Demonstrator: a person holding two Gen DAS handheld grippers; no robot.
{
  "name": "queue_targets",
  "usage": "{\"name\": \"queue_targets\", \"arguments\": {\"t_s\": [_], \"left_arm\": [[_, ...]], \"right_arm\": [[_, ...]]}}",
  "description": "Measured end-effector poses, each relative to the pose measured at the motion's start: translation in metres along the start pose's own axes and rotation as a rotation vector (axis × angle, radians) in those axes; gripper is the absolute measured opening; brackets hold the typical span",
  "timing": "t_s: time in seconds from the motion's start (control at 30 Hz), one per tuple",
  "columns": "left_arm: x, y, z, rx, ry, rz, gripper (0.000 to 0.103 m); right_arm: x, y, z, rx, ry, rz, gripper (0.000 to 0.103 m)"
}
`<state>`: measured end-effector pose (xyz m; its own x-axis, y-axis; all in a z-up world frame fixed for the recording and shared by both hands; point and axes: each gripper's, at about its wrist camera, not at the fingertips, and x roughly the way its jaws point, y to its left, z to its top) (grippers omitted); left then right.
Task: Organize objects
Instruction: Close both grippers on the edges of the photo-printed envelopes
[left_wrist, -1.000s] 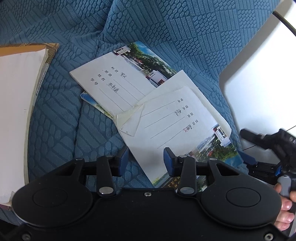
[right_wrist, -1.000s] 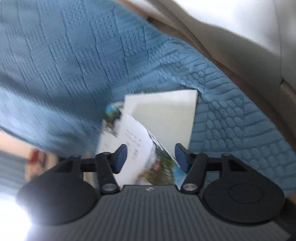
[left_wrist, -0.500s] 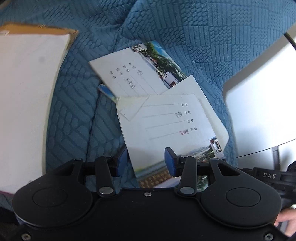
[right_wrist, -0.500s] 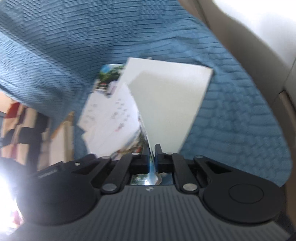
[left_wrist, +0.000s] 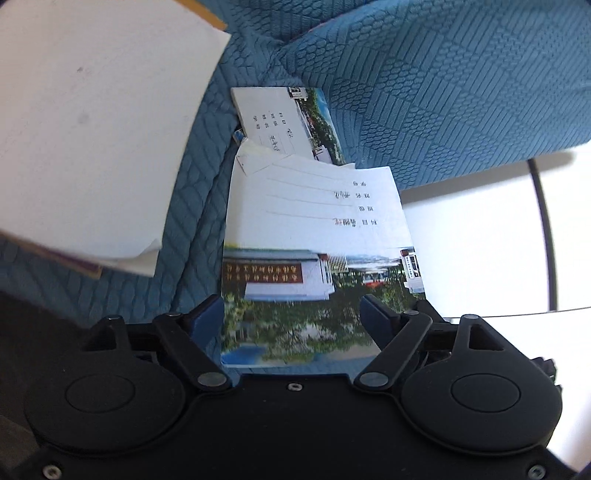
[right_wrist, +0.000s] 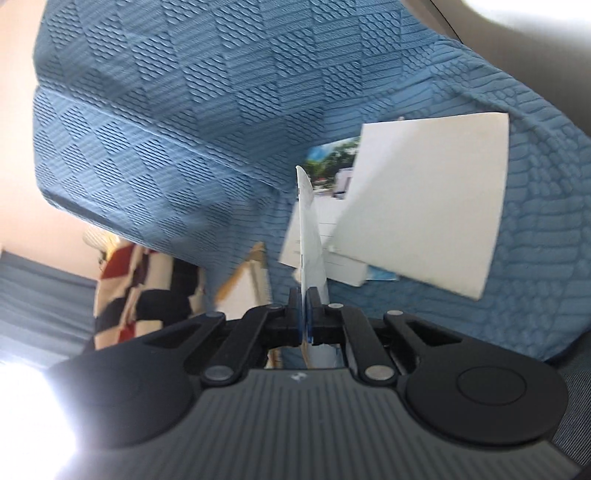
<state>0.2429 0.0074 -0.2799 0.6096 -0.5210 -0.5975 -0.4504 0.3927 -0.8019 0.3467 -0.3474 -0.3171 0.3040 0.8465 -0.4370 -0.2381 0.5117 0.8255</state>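
Right gripper (right_wrist: 304, 317): jaws pinching the near edge of an exercise book (right_wrist: 310, 229), its long axis running straight ahead above the blue sofa cover (right_wrist: 166, 110); left gripper (left_wrist: 293, 314) gaping wide, straddling the book's near end, gripping nothing.

Blue textured sofa cover (left_wrist: 443, 92), checkered cloth (right_wrist: 147, 288)

Three notebooks (left_wrist: 317, 236) (left_wrist: 280, 118) (left_wrist: 92, 122) – one loose white sheet (right_wrist: 424, 199) – two hand-held grippers (left_wrist: 291, 314) (right_wrist: 304, 314).

- The near notebook (left_wrist: 314, 236) hides most of the far notebook (left_wrist: 284, 122); its handwriting is too blurred to read.
- The big white sheet (left_wrist: 92, 122) is cut off by the left wrist view's edge.
- The checked object (right_wrist: 144, 291) is blurred, possibly cloth.
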Motion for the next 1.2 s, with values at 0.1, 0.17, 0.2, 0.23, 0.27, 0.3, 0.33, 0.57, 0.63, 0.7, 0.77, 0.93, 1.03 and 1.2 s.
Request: {"name": "queue_targets", "arguments": {"t_s": [0.1, 0.17, 0.2, 0.23, 0.27, 0.3, 0.33, 0.57, 0.63, 0.7, 0.77, 0.93, 1.03, 1.2], "left_arm": [[-0.010, 0.011, -0.002, -0.055, 0.011, -0.047, 0.082], [-0.013, 0.019, -0.004, -0.093, 0.021, -0.085, 0.083], [-0.014, 0.023, -0.004, -0.115, 0.029, -0.104, 0.083], [-0.014, 0.026, -0.006, -0.137, 0.037, -0.119, 0.083], [-0.016, 0.030, -0.007, -0.159, 0.044, -0.134, 0.083], [-0.016, 0.034, -0.008, -0.179, 0.050, -0.149, 0.084], [-0.016, 0.037, -0.009, -0.197, 0.053, -0.163, 0.084], [-0.015, 0.052, -0.012, -0.297, 0.077, -0.222, 0.084], [-0.013, 0.055, -0.013, -0.329, 0.090, -0.237, 0.084], [-0.011, 0.061, -0.019, -0.362, 0.110, -0.270, 0.084], [-0.009, 0.064, -0.023, -0.386, 0.121, -0.290, 0.084], [-0.005, 0.072, -0.021, -0.455, 0.104, -0.343, 0.084], [-0.006, 0.076, -0.016, -0.479, 0.077, -0.378, 0.083], [-0.006, 0.082, -0.015, -0.498, 0.052, -0.396, 0.065]], "right_arm": [[-0.001, 0.010, -0.006, 0.025, -0.022, 0.016, 0.006], [0.000, 0.014, -0.009, 0.054, -0.032, 0.029, 0.006], [0.001, 0.015, -0.011, 0.074, -0.037, 0.039, 0.006], [0.001, 0.017, -0.012, 0.088, -0.041, 0.046, 0.006], [0.002, 0.020, -0.013, 0.096, -0.046, 0.049, 0.006], [0.002, 0.022, -0.015, 0.104, -0.052, 0.050, 0.006], [0.002, 0.024, -0.016, 0.114, -0.056, 0.050, 0.006], [0.004, 0.028, -0.020, 0.204, -0.077, 0.068, 0.006], [0.004, 0.030, -0.020, 0.209, -0.083, 0.066, 0.006], [0.005, 0.031, -0.021, 0.217, -0.084, 0.066, 0.006], [0.006, 0.031, -0.021, 0.233, -0.079, 0.072, 0.006], [0.006, 0.033, -0.026, 0.230, -0.072, 0.065, 0.006], [0.003, 0.032, -0.029, 0.228, -0.068, 0.064, 0.006], [-0.006, 0.028, -0.034, 0.227, -0.070, 0.053, 0.006]]}}
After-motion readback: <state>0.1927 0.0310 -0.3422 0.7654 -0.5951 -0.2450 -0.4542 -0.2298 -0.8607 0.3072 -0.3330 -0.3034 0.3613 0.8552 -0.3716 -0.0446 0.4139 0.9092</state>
